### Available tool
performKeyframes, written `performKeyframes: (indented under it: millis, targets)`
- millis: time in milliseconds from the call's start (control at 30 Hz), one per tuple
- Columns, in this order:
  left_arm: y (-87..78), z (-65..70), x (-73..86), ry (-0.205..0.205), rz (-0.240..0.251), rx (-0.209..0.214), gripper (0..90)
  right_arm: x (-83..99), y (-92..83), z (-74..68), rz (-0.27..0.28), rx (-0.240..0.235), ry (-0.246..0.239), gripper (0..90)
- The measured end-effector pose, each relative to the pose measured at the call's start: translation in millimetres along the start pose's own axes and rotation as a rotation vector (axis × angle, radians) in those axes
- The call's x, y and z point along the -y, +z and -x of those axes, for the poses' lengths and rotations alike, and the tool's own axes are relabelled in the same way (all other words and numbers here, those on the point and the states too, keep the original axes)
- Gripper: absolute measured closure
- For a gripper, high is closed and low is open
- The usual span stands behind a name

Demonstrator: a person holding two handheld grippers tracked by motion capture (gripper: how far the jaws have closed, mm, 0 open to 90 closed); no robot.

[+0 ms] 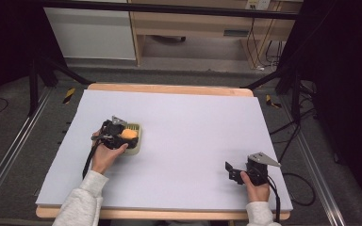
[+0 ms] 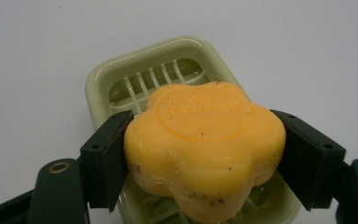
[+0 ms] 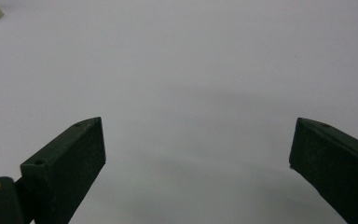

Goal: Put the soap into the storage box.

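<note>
Orange soap [image 2: 205, 144] clamped by left gripper [image 2: 205, 154] hides soap dish [image 2: 121, 70] slats (near end cut off) — right gripper [image 3: 198, 154] gapes.

— Where does the soap dish [image 1: 134, 139] sit?
— On the left part of the surface [image 1: 188, 136], with the soap [image 1: 128, 134] over it, between the left hand-held gripper's [image 1: 118, 135] jaws.
— And the right hand-held gripper [image 1: 235, 173]?
— Well apart, near the front right corner.

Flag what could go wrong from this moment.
The left claw pinches the orange flower-shaped soap only by its rounded lobes over the green soap dish; it may slip and drop. The dish looks light and sits unheld on the white mat, with the right claw open, far off; it could shift.
</note>
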State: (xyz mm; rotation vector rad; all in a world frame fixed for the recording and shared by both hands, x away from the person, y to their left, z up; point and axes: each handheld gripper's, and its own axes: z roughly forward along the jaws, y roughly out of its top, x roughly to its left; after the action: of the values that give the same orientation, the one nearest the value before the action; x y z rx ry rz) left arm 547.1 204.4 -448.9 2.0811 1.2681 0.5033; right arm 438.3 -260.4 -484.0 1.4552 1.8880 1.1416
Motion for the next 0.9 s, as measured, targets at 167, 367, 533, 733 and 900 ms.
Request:
performKeyframes:
  millis: [167,367,533,733,900]
  targets:
    - [0.1,-0.5,0.8,0.002,0.003,0.004,24.8,0.0,0.1,0.0,0.000,0.000,-0.001,4.0]
    - [0.1,-0.7,1.5,-0.007,0.007,0.005,24.6,0.0,0.0,0.0,0.001,-0.001,0.000,4.0]
    - [-1.0,-0.1,1.2,-0.020,0.004,0.011,23.9,0.0,-0.2,-0.1,0.001,-0.002,0.000,4.0]
    - [-7.3,-1.2,-1.6,-0.026,0.027,0.014,21.6,0.0,-0.1,-0.4,0.000,-0.002,0.000,4.0]
    - [-10.5,0.1,-3.1,-0.015,0.030,0.006,21.4,-0.1,-0.2,-0.5,0.001,-0.003,-0.001,4.0]
